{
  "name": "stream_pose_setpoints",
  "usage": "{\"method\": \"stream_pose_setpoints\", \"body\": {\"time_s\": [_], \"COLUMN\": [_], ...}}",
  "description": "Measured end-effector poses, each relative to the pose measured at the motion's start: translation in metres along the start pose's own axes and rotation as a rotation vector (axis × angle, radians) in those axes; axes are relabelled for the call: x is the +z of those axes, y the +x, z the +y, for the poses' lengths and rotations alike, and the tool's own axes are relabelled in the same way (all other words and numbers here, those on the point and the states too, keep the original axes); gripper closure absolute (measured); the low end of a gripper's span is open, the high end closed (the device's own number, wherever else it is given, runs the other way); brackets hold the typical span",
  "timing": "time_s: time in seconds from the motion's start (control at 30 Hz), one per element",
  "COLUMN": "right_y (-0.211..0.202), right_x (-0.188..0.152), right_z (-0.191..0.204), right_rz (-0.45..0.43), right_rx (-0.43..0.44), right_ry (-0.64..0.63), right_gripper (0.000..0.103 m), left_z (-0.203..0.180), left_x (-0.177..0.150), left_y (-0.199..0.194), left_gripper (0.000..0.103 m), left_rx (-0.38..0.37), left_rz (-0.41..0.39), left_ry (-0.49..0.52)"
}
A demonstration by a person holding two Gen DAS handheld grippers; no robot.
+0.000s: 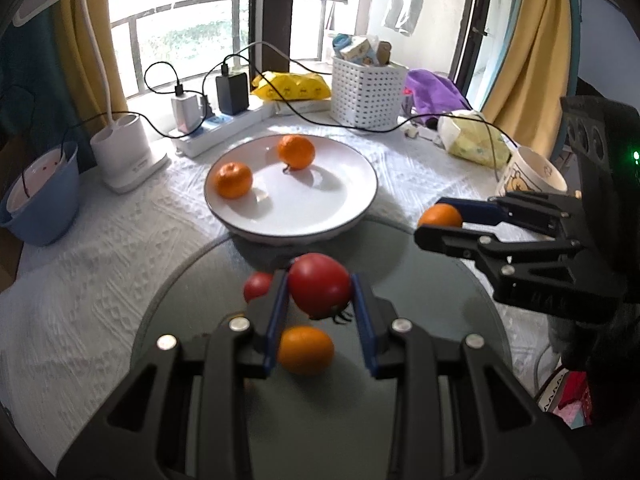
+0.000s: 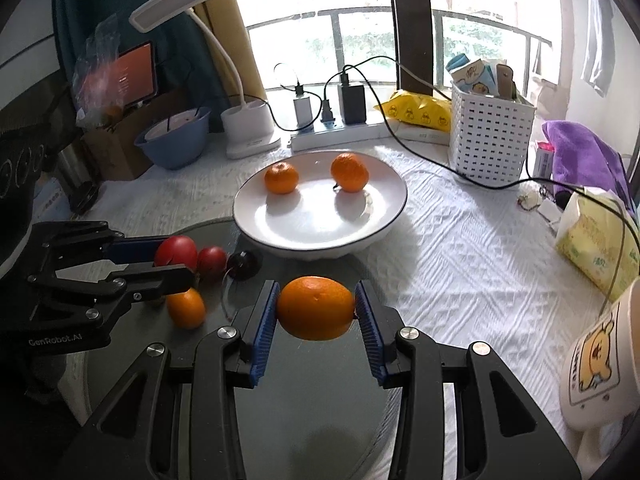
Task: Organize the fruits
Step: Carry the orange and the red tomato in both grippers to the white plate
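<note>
Red tomato (image 1: 319, 285) clamped in left claw (image 1: 320, 316), orange (image 2: 316, 307) pinched in right claw (image 2: 316, 320), both angled downward

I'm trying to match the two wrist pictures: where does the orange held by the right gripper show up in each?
Left wrist view: the held orange is at the right, between the right gripper's fingers.
Right wrist view: the same orange sits low in the middle, clamped between the blue pads.
Shared landmark: the white plate holding two oranges.

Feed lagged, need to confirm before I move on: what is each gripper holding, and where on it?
Left gripper clamps a red tomato across its sides. Right gripper clamps an orange at its two ends.
</note>
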State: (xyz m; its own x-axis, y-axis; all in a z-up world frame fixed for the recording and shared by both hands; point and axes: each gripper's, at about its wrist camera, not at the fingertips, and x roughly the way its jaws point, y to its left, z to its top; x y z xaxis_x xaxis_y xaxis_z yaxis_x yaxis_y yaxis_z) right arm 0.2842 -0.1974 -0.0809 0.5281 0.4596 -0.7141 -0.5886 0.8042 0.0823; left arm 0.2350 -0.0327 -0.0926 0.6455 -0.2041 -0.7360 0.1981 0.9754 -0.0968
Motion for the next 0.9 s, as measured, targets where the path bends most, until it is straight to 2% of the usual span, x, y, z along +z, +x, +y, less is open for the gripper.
{"method": "stream_pose_setpoints", "body": {"time_s": [0.9], "right_y": [0.039], "right_x": [0.047], "right_z": [-0.030], "right_rz": [-0.007], "right_rx": [-0.051], "right_ry": [-0.016], "right_gripper": [0.061], "left_z": [0.034], "left_x": [0.053], "left_y": [0.047], "left_gripper": [0.070], "left_rx": [0.012], "left_rz": [-0.012], "left_ry": [0.021]}}
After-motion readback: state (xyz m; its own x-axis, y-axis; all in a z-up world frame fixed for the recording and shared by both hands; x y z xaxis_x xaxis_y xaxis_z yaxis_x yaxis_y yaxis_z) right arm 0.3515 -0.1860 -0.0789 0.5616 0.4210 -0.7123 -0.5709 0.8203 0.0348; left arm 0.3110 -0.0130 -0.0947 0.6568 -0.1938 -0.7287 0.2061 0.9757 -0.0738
